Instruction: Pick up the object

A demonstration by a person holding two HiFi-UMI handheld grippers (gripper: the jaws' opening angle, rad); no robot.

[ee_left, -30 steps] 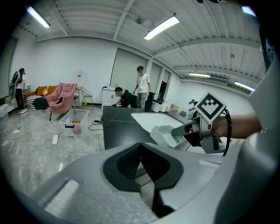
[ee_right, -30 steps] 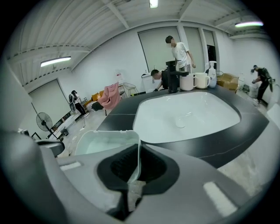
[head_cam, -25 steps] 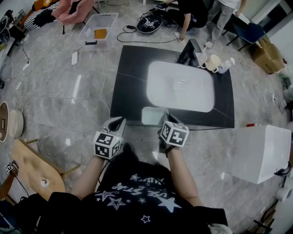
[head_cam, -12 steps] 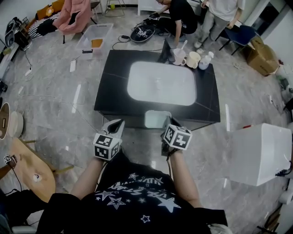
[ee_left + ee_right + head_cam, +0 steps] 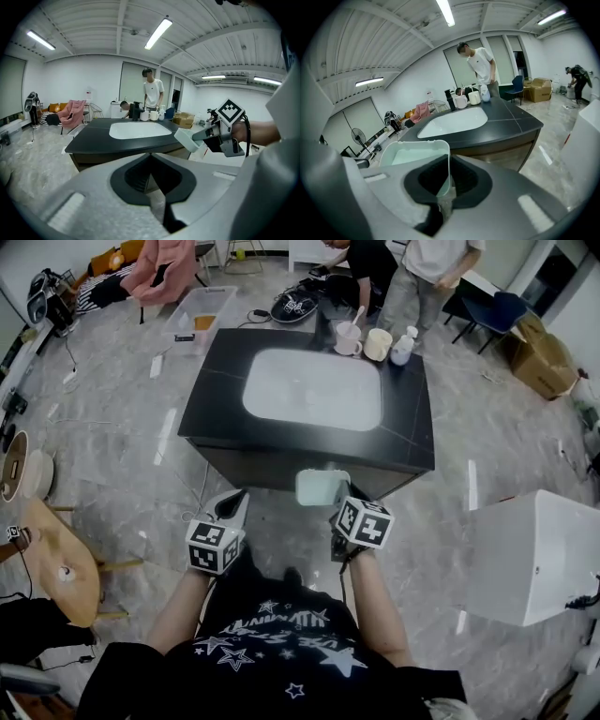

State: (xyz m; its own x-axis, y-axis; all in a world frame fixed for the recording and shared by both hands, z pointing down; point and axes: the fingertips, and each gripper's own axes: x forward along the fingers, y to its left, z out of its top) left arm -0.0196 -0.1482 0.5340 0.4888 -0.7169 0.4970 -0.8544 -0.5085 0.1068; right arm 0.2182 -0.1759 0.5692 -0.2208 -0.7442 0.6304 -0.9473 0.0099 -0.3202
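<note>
The object is a pale green, open-topped plastic container (image 5: 321,487). It hangs in the air in front of the black table's near edge. My right gripper (image 5: 337,497) is shut on one thin side wall of the container (image 5: 417,152), which runs down between the pads (image 5: 440,194). My left gripper (image 5: 234,504) floats level with it to the left, jaws shut with nothing between them (image 5: 152,161). From the left gripper view the container (image 5: 186,138) and the right gripper (image 5: 206,136) show at the right, apart from my left jaws.
A black table (image 5: 214,409) with a white oval inlay (image 5: 312,388) stands ahead. Mugs and a bottle (image 5: 366,341) sit at its far edge, with people behind. A white box (image 5: 539,554) is at right and a wooden stool (image 5: 56,568) at left.
The table has slid up and away in the head view as the person backed off. Both grippers keep their places, the right still holding the container.
</note>
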